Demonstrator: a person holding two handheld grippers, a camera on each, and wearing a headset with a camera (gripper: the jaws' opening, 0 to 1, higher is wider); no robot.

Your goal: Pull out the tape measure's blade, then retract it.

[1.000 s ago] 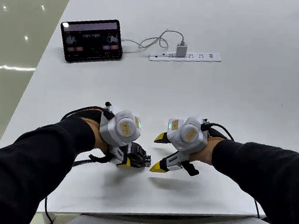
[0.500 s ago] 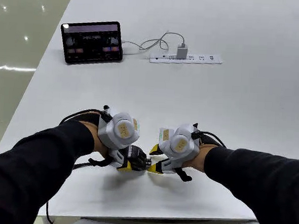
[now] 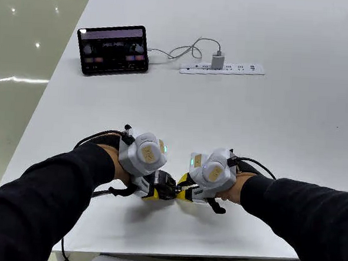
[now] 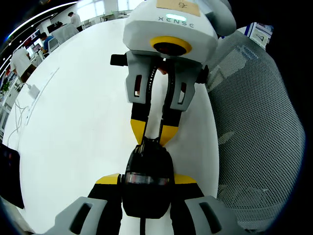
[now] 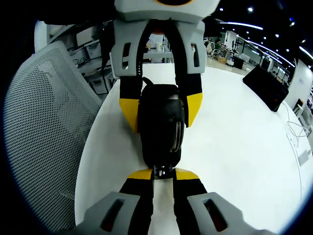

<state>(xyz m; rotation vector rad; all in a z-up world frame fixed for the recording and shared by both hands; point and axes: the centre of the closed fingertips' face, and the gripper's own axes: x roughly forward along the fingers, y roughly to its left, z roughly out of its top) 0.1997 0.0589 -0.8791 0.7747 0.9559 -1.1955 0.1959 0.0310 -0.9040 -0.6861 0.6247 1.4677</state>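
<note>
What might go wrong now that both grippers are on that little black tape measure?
The right gripper pinches just the small blade tip, so it may slip off once the pull starts. The left gripper holds the tape measure by its sides alone; the case might twist or slide out. All this is near the table front edge, so a dropped case may fall off.

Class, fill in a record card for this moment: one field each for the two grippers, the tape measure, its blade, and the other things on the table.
Left gripper: shut on the tape measure
Right gripper: shut on the blade tip at the case mouth
Tape measure: black, between the two grippers, near the table's front edge
Blade: not yet pulled out
Also on table: tablet and power strip, far side
</note>
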